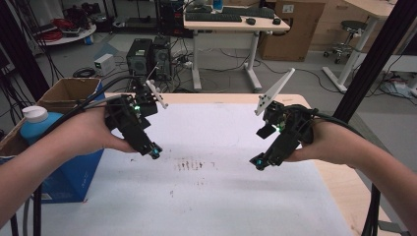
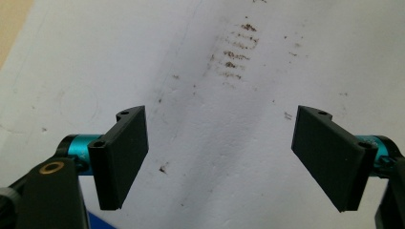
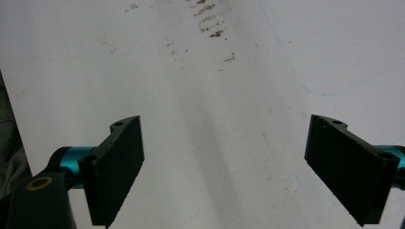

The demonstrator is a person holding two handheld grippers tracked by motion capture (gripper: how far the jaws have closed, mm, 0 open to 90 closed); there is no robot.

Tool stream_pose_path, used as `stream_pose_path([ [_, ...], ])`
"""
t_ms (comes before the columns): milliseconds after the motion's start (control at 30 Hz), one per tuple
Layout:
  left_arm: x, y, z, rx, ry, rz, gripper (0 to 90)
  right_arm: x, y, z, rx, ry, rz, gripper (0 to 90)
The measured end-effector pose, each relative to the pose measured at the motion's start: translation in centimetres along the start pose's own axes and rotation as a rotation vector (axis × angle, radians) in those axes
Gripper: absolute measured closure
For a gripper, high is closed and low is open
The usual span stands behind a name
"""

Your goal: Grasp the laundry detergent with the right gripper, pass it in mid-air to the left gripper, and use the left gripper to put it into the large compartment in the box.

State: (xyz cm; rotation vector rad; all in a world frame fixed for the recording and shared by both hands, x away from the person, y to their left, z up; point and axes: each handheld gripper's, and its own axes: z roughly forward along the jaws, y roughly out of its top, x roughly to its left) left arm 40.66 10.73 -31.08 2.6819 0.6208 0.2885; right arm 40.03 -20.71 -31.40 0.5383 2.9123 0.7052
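Just brown stains (image 1: 189,164) between 2 hand-held grippers

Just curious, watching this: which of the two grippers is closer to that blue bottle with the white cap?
Left. The left gripper hangs just right of the blue bottle, which stands by the table's left edge. The right gripper is far across the white sheet.

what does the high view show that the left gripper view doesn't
High view alone: both hands with the left claw and right claw held over the table, a blue box with a white-capped bottle at the left, and a desk beyond. Left gripper view alone: the left claw's two black jaws up close, wide apart with nothing between them. Both: the white mat and its brown smudges.
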Motion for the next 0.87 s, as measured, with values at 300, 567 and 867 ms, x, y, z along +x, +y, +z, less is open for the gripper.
stream_pose_path([
  [300, -0.26, -0.03, 0.6, 0.006, -0.012, 0.001, 20.2, -0.05, -0.09, 0.08, 0.004, -0.002, -0.002, 12.5],
  [567, -0.37, 0.07, 0.64, 0.009, -0.011, -0.001, 20.2, 0.0, -0.47, 0.12, 0.004, -0.005, 0.001, 12.5],
  [867, -0.42, 0.11, 0.54, -0.005, -0.004, -0.007, 20.2, 0.07, -0.5, -0.03, -0.005, -0.008, 0.001, 12.5],
])
